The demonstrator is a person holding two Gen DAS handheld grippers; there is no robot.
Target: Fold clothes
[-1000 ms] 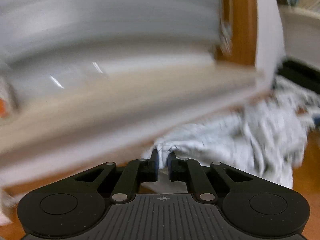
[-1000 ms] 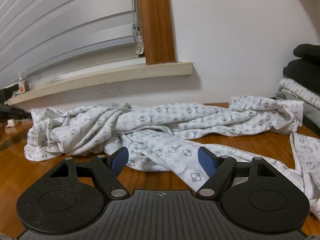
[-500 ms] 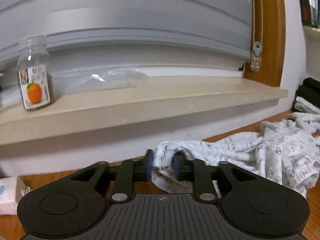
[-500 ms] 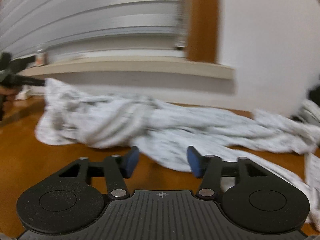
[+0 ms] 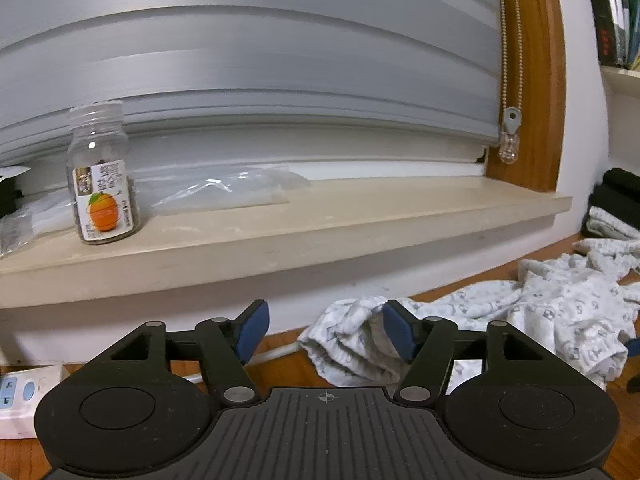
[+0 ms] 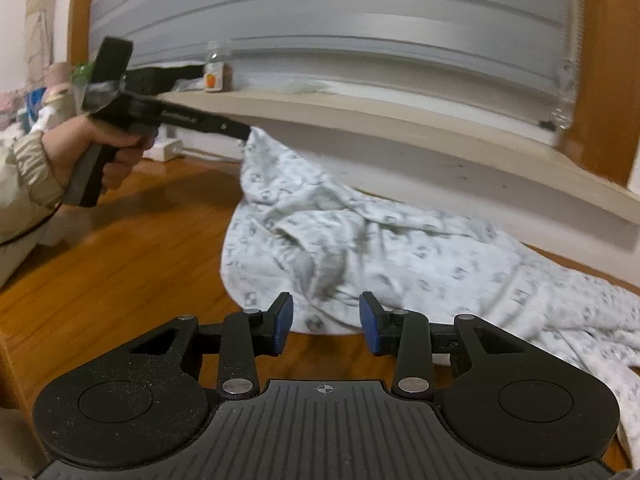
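The soft, crumpled white garment (image 6: 360, 248) with little grey squares lies on the smooth wooden floor (image 6: 120, 264) under the windowsill (image 5: 320, 216). Left tongs (image 5: 325, 332) gape wide; right tongs (image 6: 326, 324) gape too, both empty.

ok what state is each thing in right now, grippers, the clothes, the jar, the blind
left gripper: open, holding nothing
right gripper: open, holding nothing
patterned garment: unfolded, crumpled on the wooden floor
jar: upright on the windowsill, no lid, a little dark content at the bottom
blind: lowered
dark clothes: stacked by the wall
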